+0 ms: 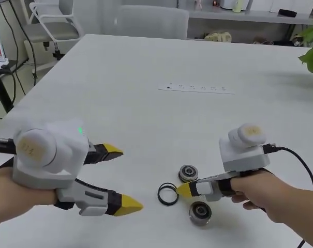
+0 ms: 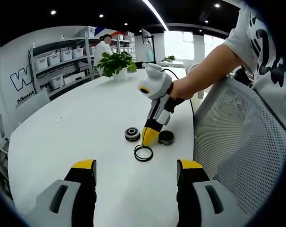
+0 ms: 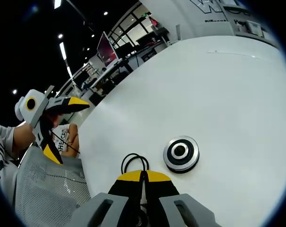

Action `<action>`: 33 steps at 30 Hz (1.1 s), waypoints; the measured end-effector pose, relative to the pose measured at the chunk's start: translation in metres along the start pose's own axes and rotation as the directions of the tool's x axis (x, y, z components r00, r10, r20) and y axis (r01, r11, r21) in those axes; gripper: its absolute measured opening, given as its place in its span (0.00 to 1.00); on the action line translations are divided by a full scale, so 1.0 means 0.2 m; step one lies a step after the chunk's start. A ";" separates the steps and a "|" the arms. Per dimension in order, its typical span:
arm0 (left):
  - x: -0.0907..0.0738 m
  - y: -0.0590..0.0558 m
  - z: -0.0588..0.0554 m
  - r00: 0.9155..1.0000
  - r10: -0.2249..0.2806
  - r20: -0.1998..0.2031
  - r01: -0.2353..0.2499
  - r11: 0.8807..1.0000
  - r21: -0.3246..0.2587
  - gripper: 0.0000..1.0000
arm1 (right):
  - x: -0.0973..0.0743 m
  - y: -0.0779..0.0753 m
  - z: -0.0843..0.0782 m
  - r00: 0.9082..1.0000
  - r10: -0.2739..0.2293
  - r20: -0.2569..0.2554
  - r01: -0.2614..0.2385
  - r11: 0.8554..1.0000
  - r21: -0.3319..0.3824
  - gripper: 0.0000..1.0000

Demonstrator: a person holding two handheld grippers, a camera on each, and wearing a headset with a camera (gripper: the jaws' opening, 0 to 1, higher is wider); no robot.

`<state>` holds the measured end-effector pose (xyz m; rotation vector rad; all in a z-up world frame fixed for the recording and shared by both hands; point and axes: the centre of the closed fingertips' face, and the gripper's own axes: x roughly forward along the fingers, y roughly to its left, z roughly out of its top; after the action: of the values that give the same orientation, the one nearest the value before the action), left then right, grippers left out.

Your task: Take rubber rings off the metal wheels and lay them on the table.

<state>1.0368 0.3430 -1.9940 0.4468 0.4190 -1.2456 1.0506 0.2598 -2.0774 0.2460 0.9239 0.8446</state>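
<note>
rings down on table, right tips at the rings

head view: white table [image 1: 146,108]. black rubber rings [image 1: 167,194] lie flat on it near the front edge; they read as two thin loops overlapping, though i cannot tell the count for sure.

right gripper [image 1: 182,190], held in a hand [image 1: 259,194], points toward 9 o'clock. its yellow tips are pressed together and touch the rings' 3 o'clock edge. whether a loop is pinched between them i cannot tell.

two metal wheels sit beside that gripper. far wheel [image 1: 188,173] is at 12 o'clock from the tips, just beside them. near wheel [image 1: 199,212] is at 5 o'clock from the tips, just under the gripper body. both lie flat with the hub facing up.

left gripper [image 1: 121,177] is at 9 o'clock of the rings, well apart from them, jaws spread wide with nothing between them.

left gripper view: left gripper [image 2: 137,165] with its own jaws apart. past them are the rings [image 2: 143,152], the right gripper [image 2: 150,137] with its tip down at the rings' far edge, far wheel [image 2: 132,134] at 11 o'clock of the rings and near wheel [image 2: 165,137] at 1 o'clock.

right gripper view: right gripper [image 3: 143,176] with only a thin seam between its own jaws. the rings [image 3: 134,161] are right at the tips at 11 o'clock, far wheel [image 3: 180,152] at 2 o'clock. left gripper [image 3: 65,127] is at 9 o'clock, off the table edge, jaws spread.
</note>
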 end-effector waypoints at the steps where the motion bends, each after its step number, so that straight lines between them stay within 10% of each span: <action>1: 0.00 0.00 0.00 1.000 0.000 0.000 0.000 1.000 -0.001 0.67 | 0.00 0.00 0.00 1.000 0.000 0.000 0.000 1.000 0.000 0.00; 33: 0.05 -0.01 0.02 0.999 -0.033 -0.009 0.033 0.999 0.004 0.66 | -0.03 0.01 -0.01 1.000 -0.001 -0.021 0.000 0.999 -0.044 0.03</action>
<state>1.0373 0.3333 -1.9961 0.4510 0.4329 -1.2775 1.0461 0.2571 -2.0746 0.1993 0.9238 0.8675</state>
